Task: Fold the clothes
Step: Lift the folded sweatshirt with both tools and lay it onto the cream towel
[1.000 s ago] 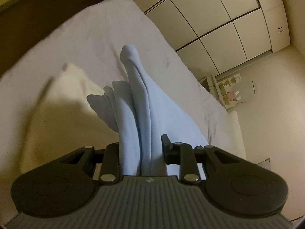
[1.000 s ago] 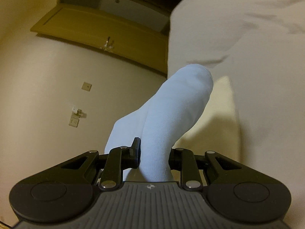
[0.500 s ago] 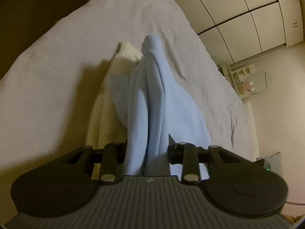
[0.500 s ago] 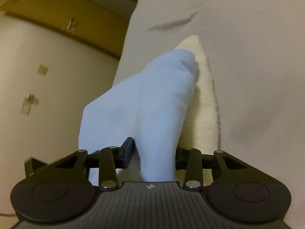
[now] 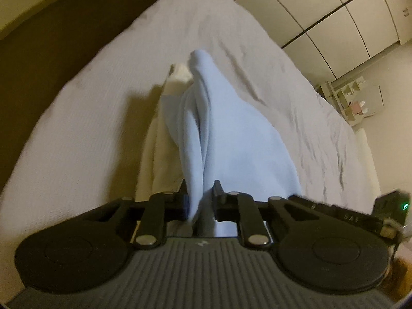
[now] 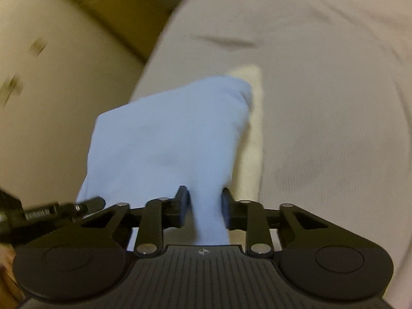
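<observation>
Light-blue garment (image 5: 226, 134) is held up over the bed (image 5: 85, 118), bunched edge pinched in left gripper (image 5: 200, 195), another edge pinched in right gripper (image 6: 203, 200); both jaws narrow, clamped on fabric. The cloth is draped fwd from the grips, far end over a cream garment (image 5: 164, 144) lying on the bed. Risks, as judged: grip is on a few gathered folds only, so a layer could be lost if pulled apart too hard → uneven fold. Cream piece could be dragged or covered when blue is laid down, as they overlap. Right view is blurred, so edge alignment can't be confirmed.
</observation>
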